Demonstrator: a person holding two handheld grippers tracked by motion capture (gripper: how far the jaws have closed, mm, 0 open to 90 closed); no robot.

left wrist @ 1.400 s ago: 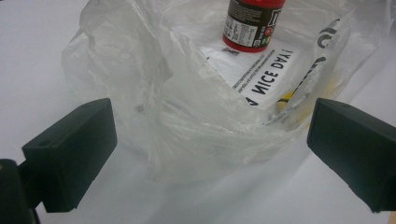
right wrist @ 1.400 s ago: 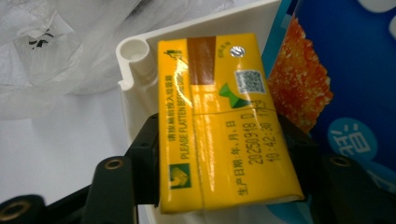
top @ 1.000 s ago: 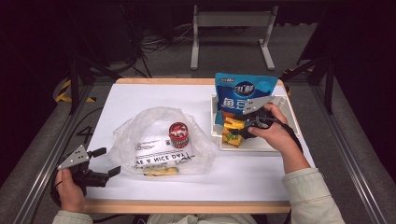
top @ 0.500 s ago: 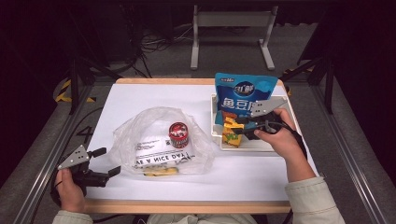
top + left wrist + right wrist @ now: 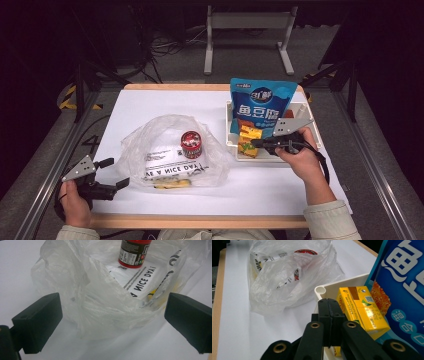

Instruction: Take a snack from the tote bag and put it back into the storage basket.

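One white worktop [image 5: 150, 107] stands on a grey floor among dark frames. Right gripper [image 5: 256, 143], jaws pressed together and empty, sits over the tray [image 5: 231, 145] at the right edge, beside the yellow carton [image 5: 359, 310]. Left gripper [image 5: 116, 173], jaws spread, faces the bag [image 5: 165, 150] at the near-left corner.

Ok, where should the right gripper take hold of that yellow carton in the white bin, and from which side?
Grip the yellow carton across its two long narrow sides, coming down from above on the plastic bag side. It lies tilted in the white bin with the blue pouch close behind, so that side is blocked. The right gripper is shut; open it first.
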